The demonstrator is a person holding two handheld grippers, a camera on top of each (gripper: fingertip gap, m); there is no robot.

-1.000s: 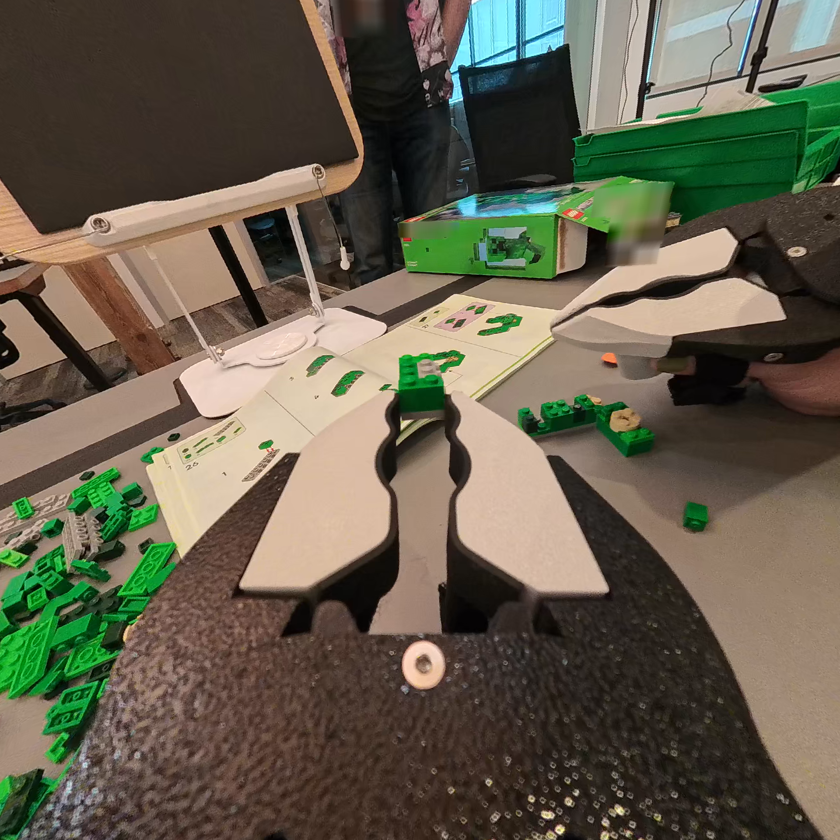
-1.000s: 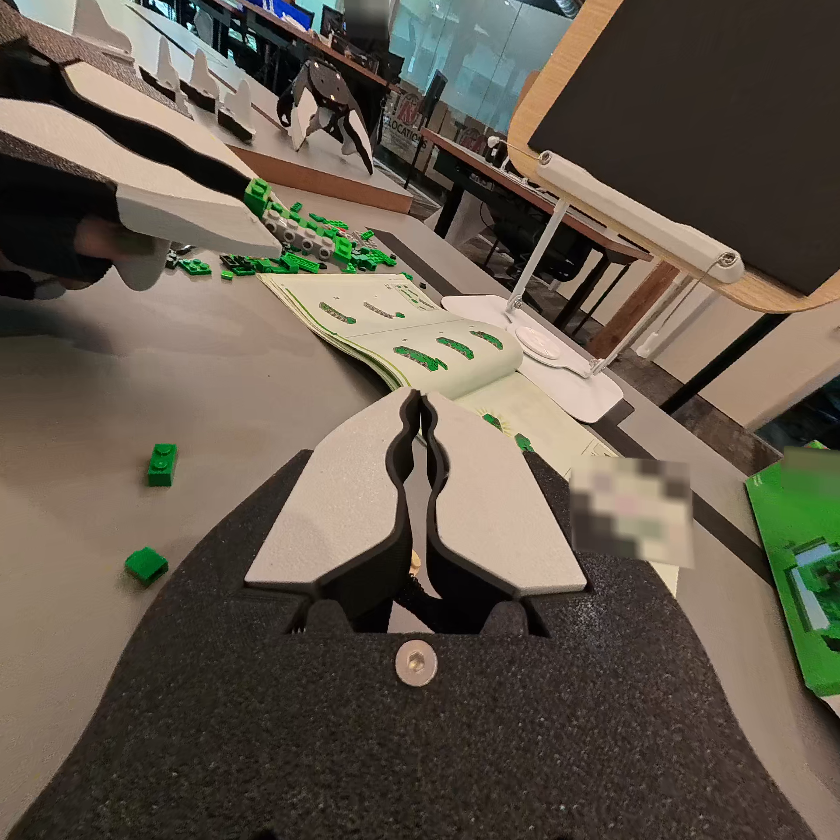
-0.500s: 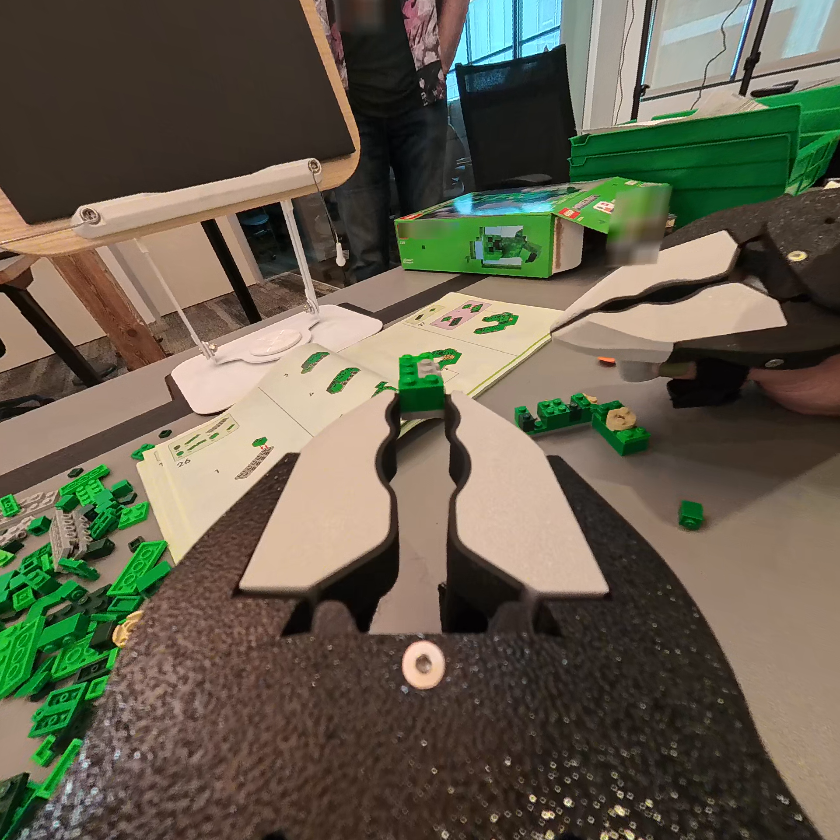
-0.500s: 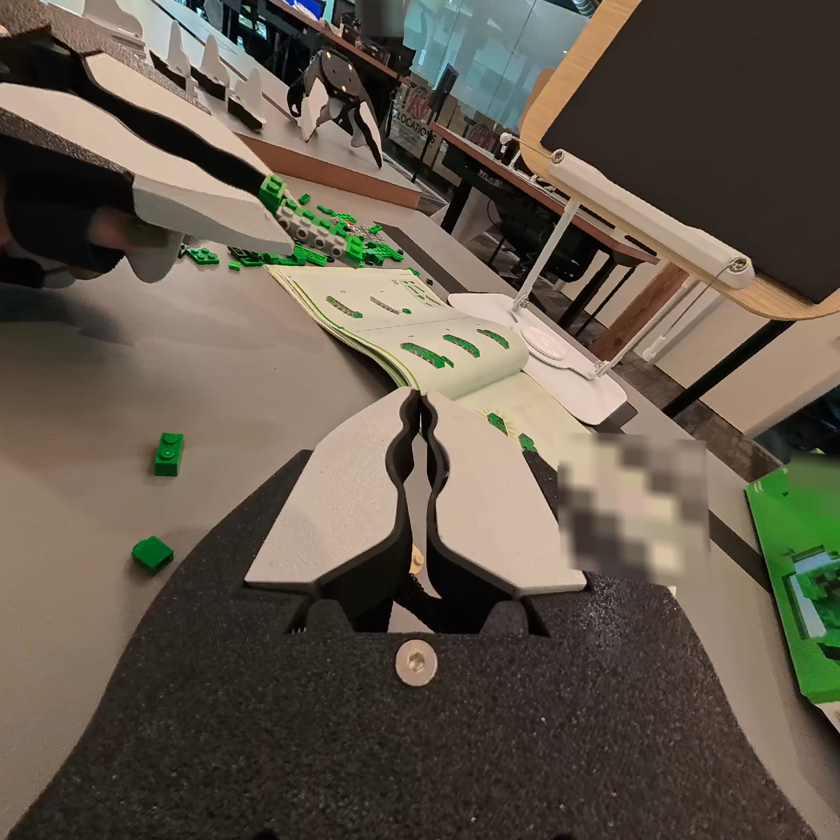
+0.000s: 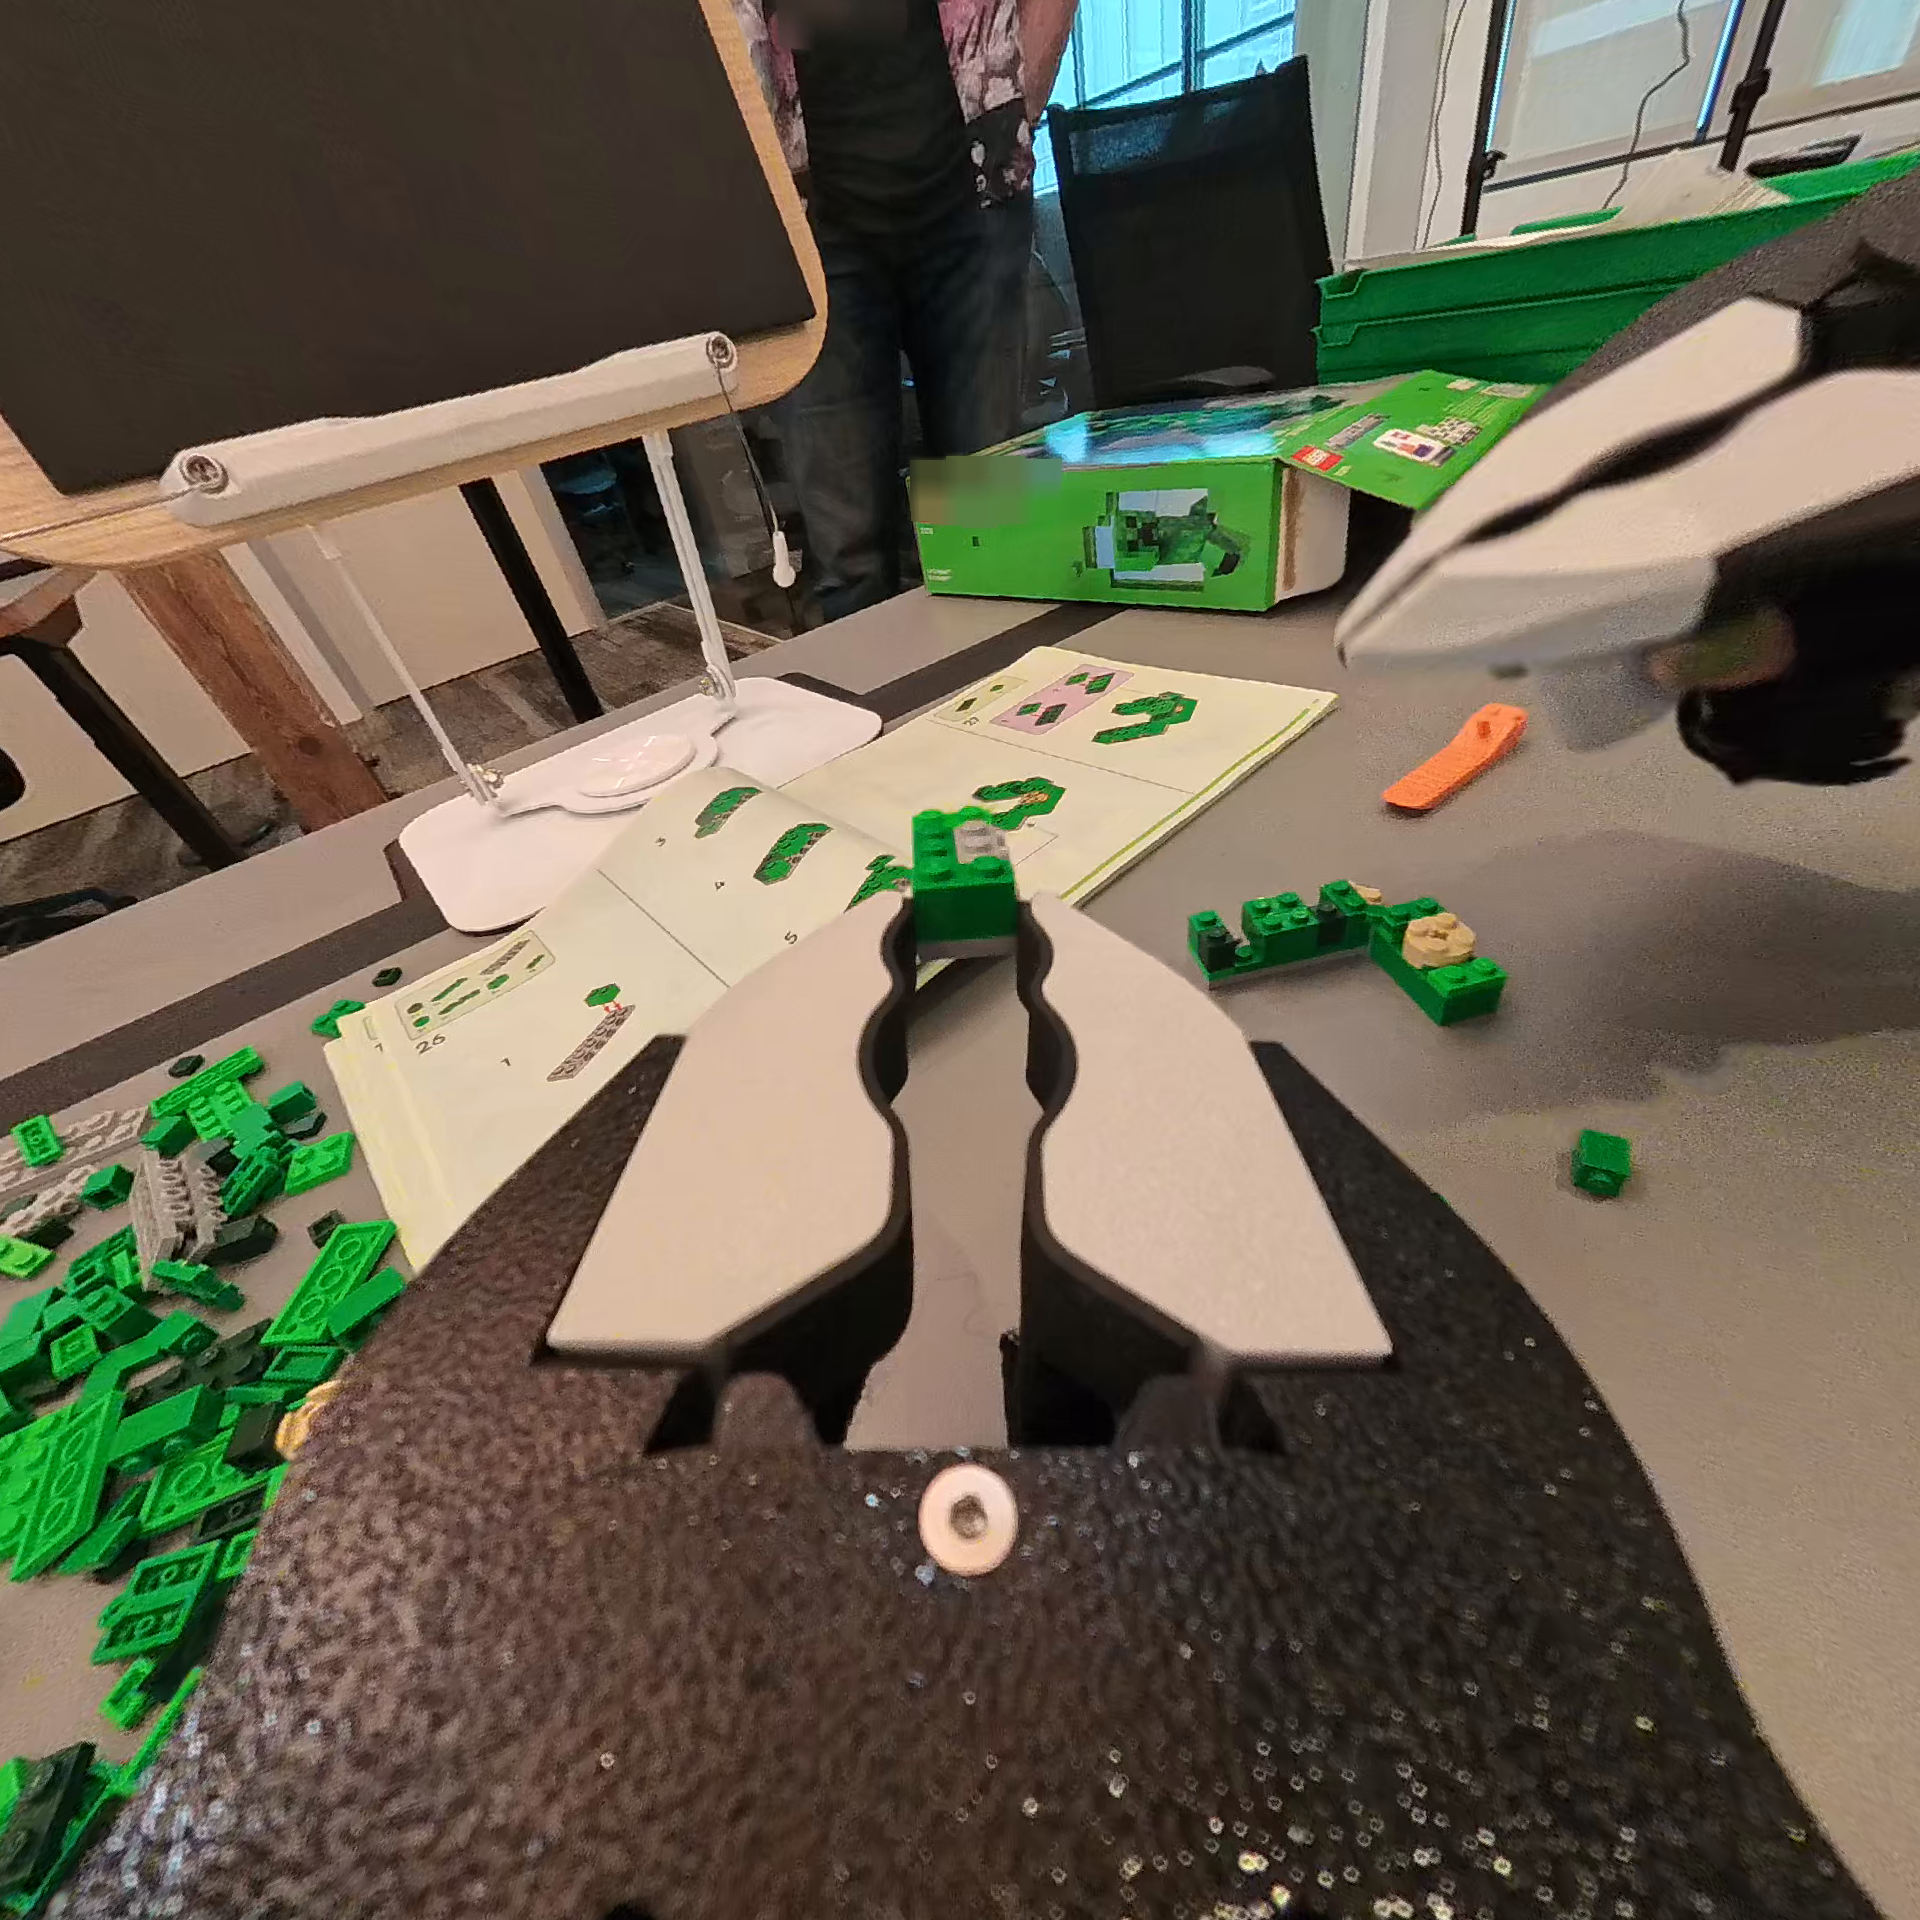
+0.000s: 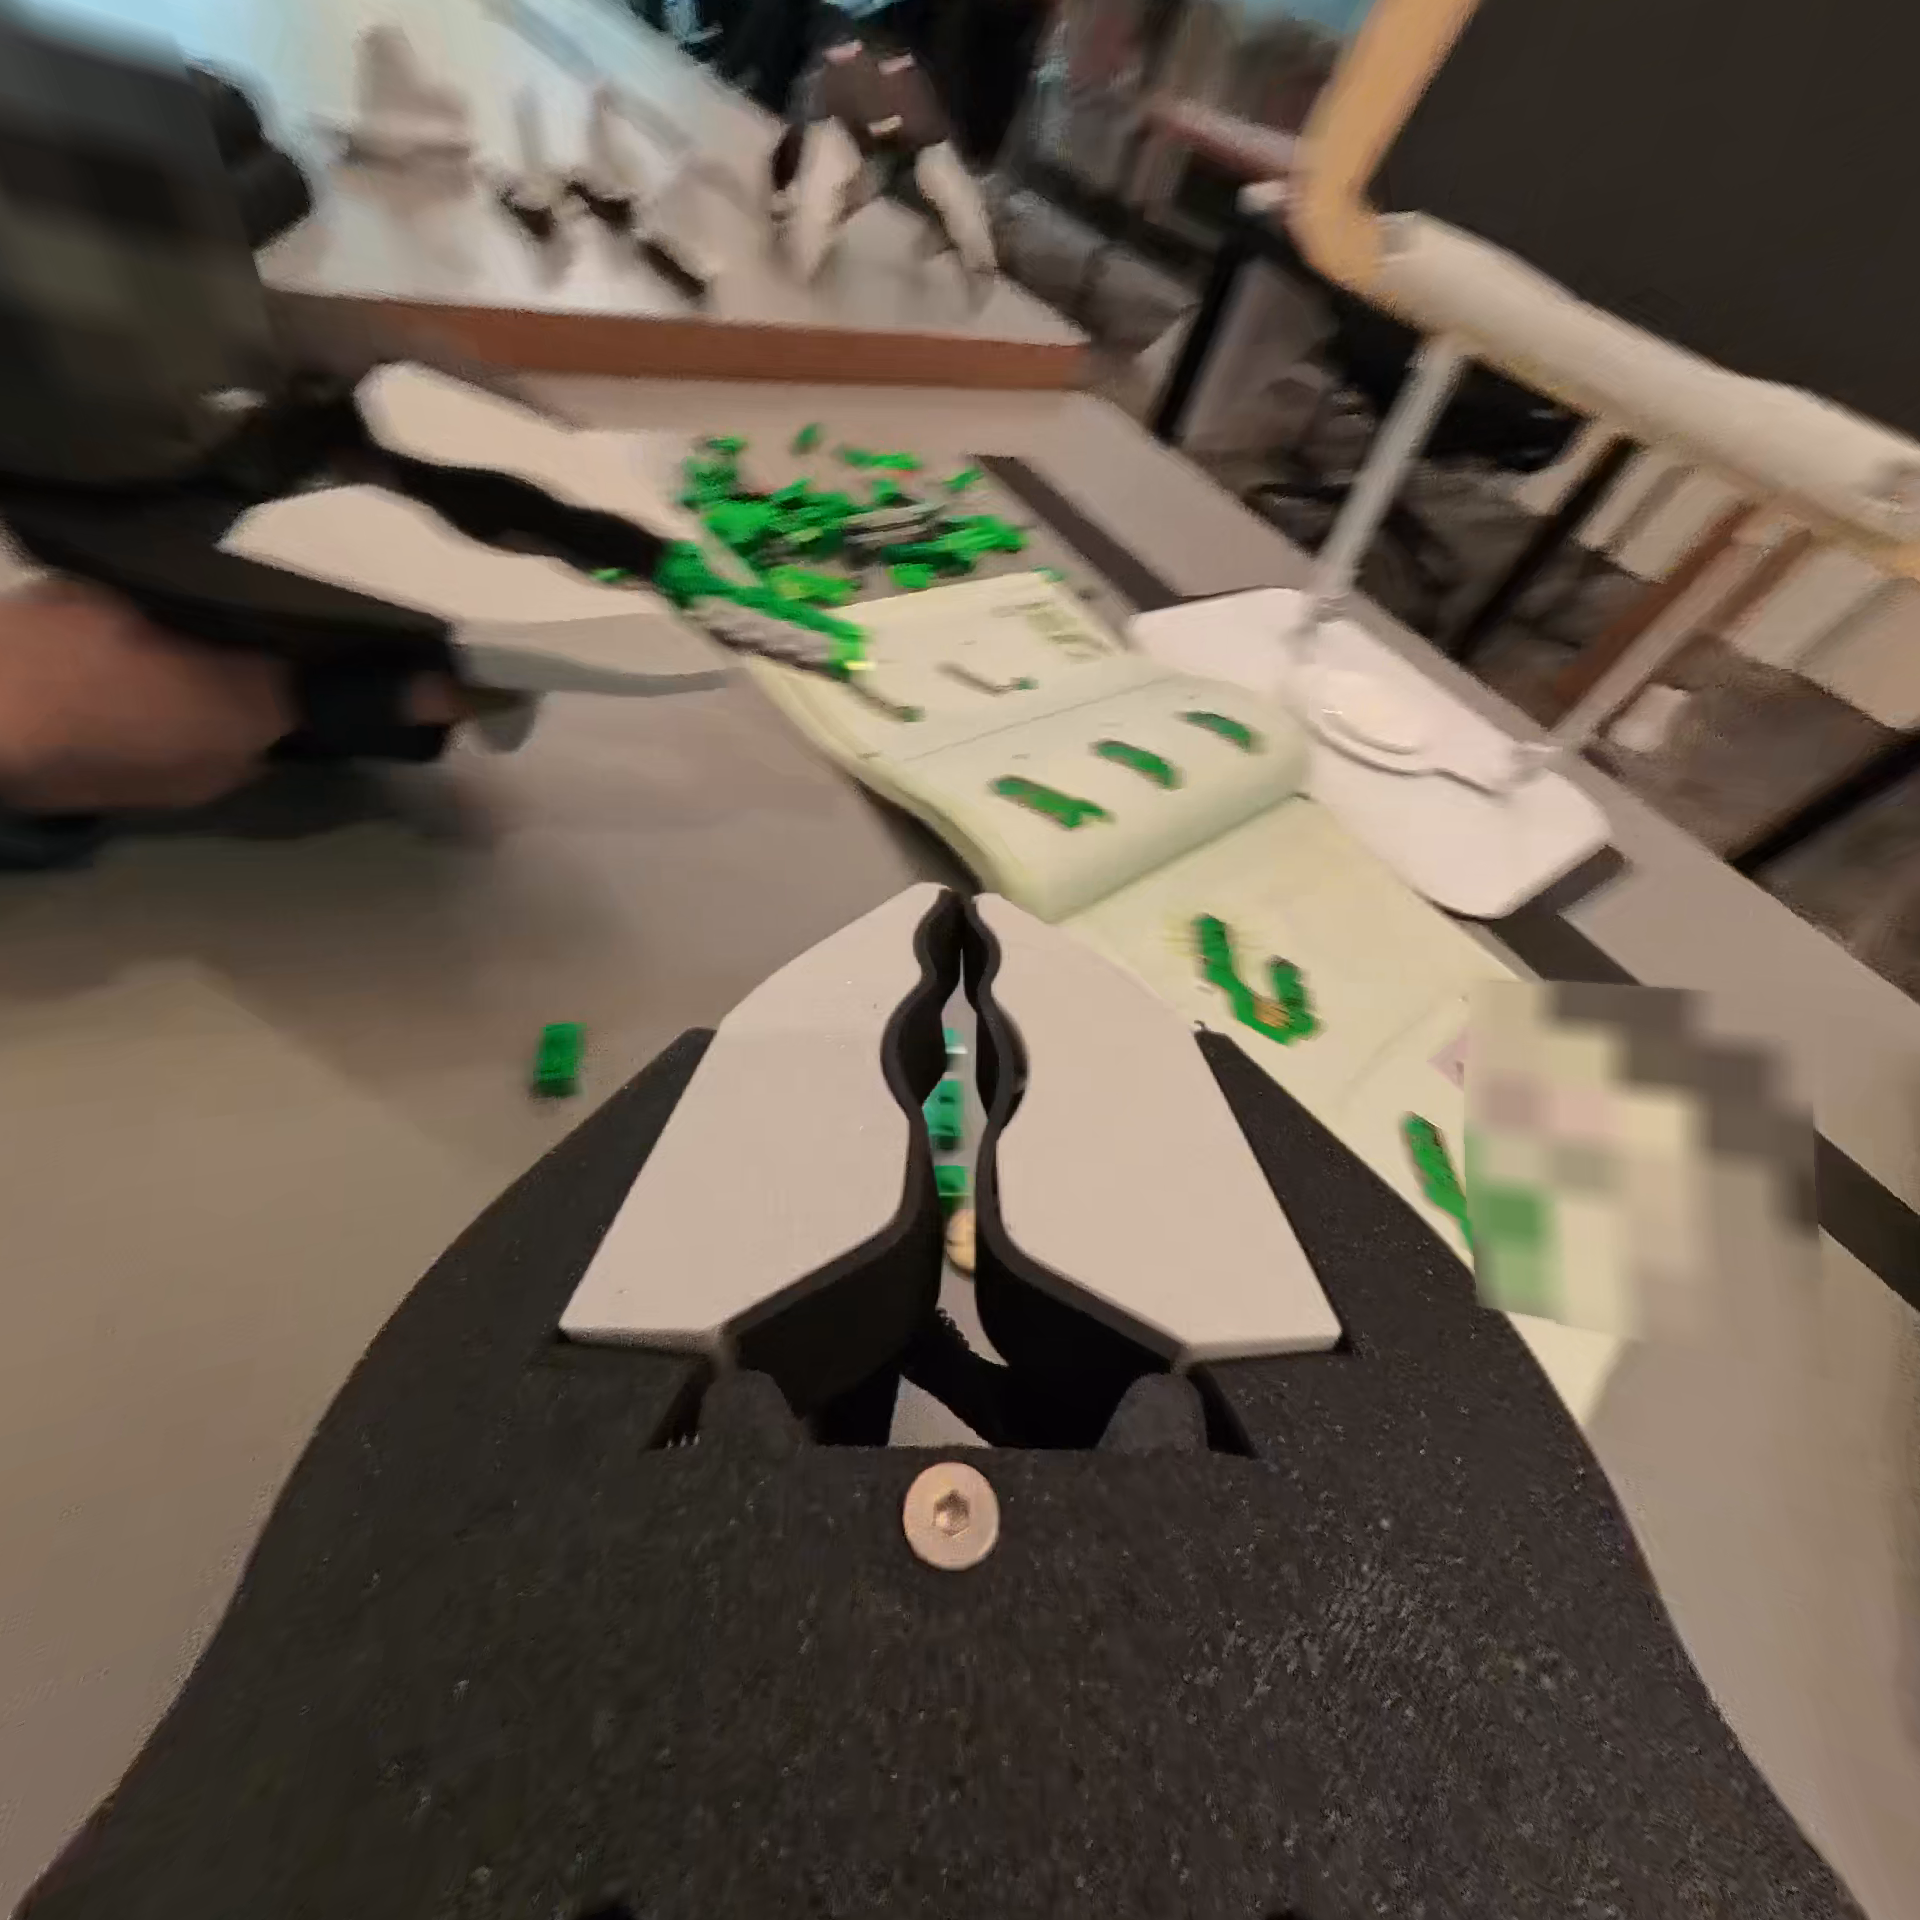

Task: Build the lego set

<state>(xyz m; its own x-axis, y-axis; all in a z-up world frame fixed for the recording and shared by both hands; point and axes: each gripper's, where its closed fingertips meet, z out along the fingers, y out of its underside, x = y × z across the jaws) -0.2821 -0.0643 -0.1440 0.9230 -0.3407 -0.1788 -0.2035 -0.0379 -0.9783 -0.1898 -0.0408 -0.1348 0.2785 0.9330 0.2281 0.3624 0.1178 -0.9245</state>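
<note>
1. A loose pile of green and grey bricks point(image 5: 156, 1340) lies at the far left of the grey table point(image 5: 1714, 1403).
2. Just right of the pile, the open instruction booklet point(image 5: 1195, 748) lies flat, in front of a white stand base point(image 5: 644, 769).
3. The left gripper point(image 5: 966, 914) is clamped on a small green brick stack with a grey top point(image 5: 961, 878), held above the booklet's near edge.
4. A partly built green assembly with a tan round piece point(image 5: 1351, 935) rests on the table right of the booklet; a single green brick point(image 5: 1600, 1162) sits nearer the camera, apart from it.
5. An orange brick separator point(image 5: 1455, 769) lies behind the assembly, with the green set box point(image 5: 1122, 530) farther back.
6. The right gripper point(image 6: 961, 914) hangs over the assembly, its fingertips pressed together on nothing; its own view is motion-blurred.
</note>
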